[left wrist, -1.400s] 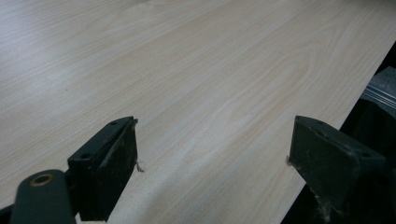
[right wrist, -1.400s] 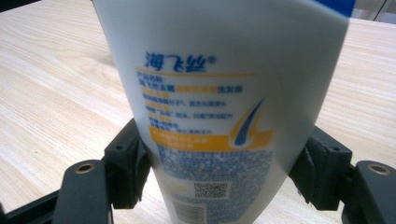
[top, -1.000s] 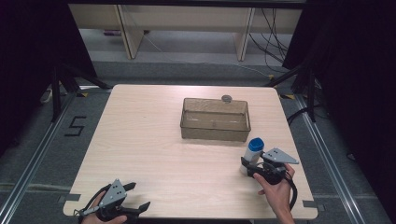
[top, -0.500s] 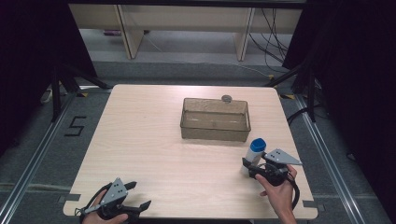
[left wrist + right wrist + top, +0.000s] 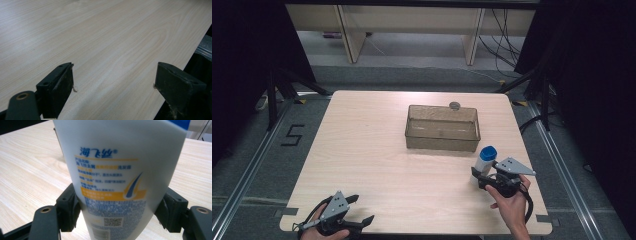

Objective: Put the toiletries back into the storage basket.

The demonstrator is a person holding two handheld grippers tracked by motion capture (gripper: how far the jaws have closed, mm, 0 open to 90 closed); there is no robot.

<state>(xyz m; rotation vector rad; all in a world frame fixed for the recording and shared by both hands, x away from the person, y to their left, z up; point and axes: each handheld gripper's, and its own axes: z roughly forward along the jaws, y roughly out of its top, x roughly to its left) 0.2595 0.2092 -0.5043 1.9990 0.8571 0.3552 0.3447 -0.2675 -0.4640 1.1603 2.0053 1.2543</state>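
A white bottle (image 5: 485,161) with a blue cap stands upright near the table's right front, and my right gripper (image 5: 482,174) is shut on its lower part. In the right gripper view the bottle (image 5: 117,177) shows blue and yellow printed text, with both black pads pressing its sides. My left gripper (image 5: 359,210) rests at the table's left front edge in a hand, jaws wide apart. The left gripper view shows my left gripper (image 5: 113,82) open over bare wood with nothing between the pads.
A clear rectangular bin (image 5: 442,129) sits at the middle back of the wooden table (image 5: 372,150), and a small grey round object (image 5: 455,105) lies just behind it. The table's right edge (image 5: 197,42) runs close to the left gripper's right jaw.
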